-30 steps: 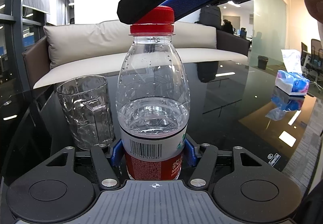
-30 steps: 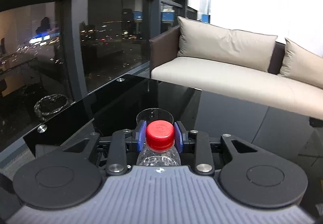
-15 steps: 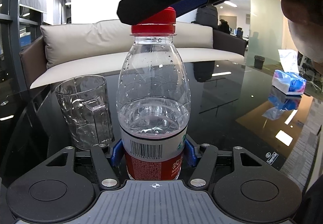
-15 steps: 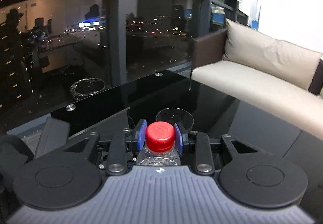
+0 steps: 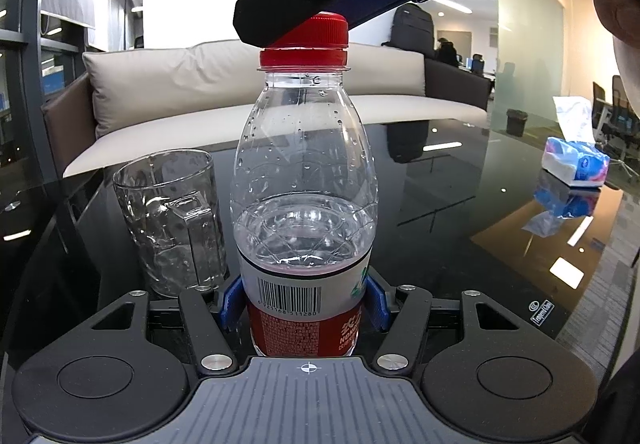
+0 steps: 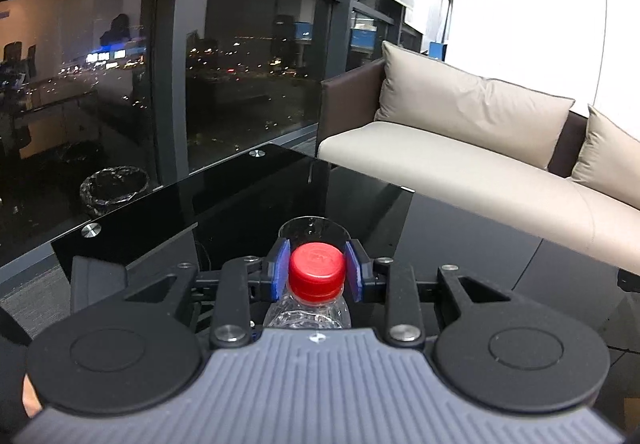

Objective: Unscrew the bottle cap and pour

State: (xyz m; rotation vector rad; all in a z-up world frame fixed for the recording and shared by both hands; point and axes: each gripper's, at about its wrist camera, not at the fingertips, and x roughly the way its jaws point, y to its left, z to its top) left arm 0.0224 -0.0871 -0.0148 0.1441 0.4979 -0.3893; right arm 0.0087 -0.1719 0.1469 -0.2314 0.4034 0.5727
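Observation:
A clear plastic water bottle (image 5: 304,180), about half full, stands upright on the black glass table (image 5: 460,212). My left gripper (image 5: 306,304) is shut on its labelled lower body. Its red cap (image 5: 304,40) sits on the neck, slightly raised above the red ring. My right gripper (image 6: 317,271) comes from above and is shut on the red cap (image 6: 317,270), its blue pads on both sides. In the left wrist view one of its black fingers (image 5: 320,0) covers part of the cap. An empty clear glass mug (image 5: 172,220) stands just left of and behind the bottle.
A tissue pack (image 5: 576,160) lies on the table at the far right. A beige sofa (image 6: 480,148) runs behind the table. A waste bin (image 6: 114,188) stands on the floor beyond the table's left edge (image 6: 160,192).
My right gripper has turned around the cap; its view has swung across the room. The cap now sits a little higher above its ring. The bottle and the mug have stayed in place.

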